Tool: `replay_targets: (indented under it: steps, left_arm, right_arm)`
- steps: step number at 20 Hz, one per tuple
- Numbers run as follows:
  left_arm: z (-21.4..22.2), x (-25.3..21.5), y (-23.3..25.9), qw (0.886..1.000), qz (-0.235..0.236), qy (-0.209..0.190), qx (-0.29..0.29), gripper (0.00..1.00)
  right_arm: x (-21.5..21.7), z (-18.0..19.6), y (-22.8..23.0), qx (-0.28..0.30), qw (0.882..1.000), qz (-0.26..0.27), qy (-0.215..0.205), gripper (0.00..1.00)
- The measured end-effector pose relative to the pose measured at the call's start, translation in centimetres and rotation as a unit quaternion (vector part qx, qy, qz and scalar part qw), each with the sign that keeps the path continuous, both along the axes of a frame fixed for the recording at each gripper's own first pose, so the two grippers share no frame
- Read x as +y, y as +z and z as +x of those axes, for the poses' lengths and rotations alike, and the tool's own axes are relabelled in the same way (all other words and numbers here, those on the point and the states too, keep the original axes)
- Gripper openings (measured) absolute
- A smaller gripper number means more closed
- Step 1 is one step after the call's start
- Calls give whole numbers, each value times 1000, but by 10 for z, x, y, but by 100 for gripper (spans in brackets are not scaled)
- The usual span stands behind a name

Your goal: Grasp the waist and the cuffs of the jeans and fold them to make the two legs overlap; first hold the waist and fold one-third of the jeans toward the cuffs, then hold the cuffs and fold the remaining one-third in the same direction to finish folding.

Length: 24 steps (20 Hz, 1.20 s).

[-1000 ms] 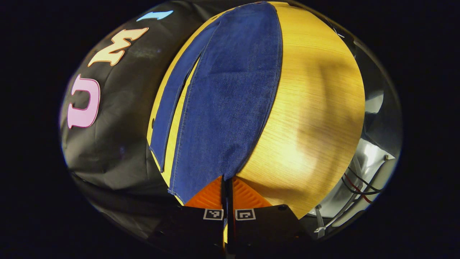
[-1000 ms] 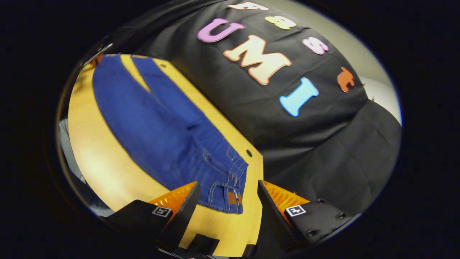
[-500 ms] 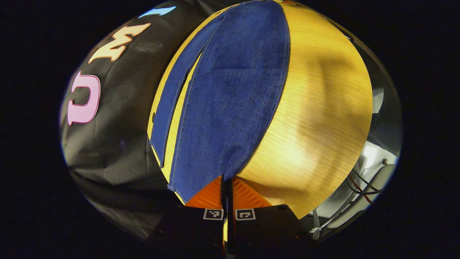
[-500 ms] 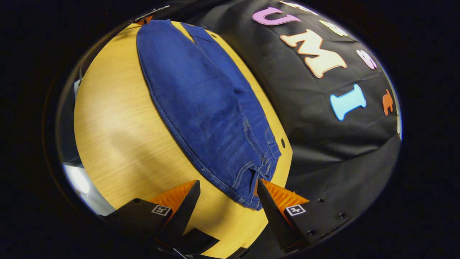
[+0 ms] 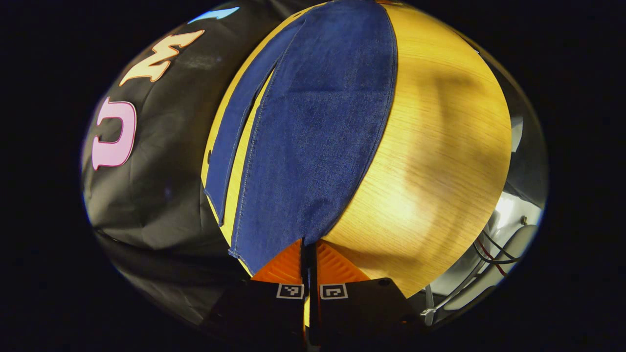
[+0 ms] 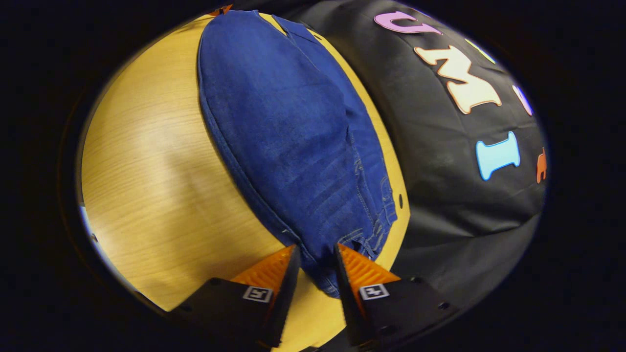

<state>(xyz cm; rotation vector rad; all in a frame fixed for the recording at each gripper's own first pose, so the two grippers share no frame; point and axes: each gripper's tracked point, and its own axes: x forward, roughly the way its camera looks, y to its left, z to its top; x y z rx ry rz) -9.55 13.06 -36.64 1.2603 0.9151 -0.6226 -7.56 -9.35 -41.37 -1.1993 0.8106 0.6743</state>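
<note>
A light wood-grain table (image 6: pixel 161 161) carries the work, its surface bare and brightly lit on the side away from the booth's wall. One pair of blue jeans (image 6: pixel 288 132) lies flat on it, stretched lengthwise along the edge nearest the wall — waist at one end, cuffs at the other. In the left gripper view the two legs (image 5: pixel 313 132) lie side by side, a narrow strip of table showing between them.

Open side: bare table (image 6: pixel 146 166) is left free beside the jeans (image 6: pixel 288 127).
Blocked side: the booth wall (image 6: pixel 455 186) is hung close along the table's far edge.
Off the edge: cables (image 5: pixel 489 252) are seen past the table (image 5: pixel 440 146).
</note>
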Motion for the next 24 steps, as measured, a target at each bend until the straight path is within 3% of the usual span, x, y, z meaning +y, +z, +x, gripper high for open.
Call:
replay_targets:
  steps: [1,2,3,6,10,15,19,24]
  left_arm:
    - [0,0,0,1000,0,1,-1,0]
    - [0,0,0,1000,0,3,-2,0]
    - [0,0,0,1000,-2,5,-2,0]
    - [-1,0,1,999,-22,38,9,0]
    - [15,-2,20,994,-57,95,-6,0]
    - [76,-4,70,986,-79,134,-67,0]
    - [138,-9,98,976,-94,156,-117,0]
    - [218,-20,111,956,-128,206,-163,0]
  right_arm:
    - [1,-2,-4,8,1000,-2,2,25]
    - [-1,1,0,0,1000,-7,3,33]
    - [0,3,7,-6,1000,-4,-3,3]
    - [-1,6,5,-5,999,15,-41,3]
    - [10,31,44,-70,992,57,-83,3]
    - [21,85,95,-145,976,99,-127,3]
    - [30,138,128,-206,953,143,-171,3]
    - [40,195,124,-230,919,206,-245,3]
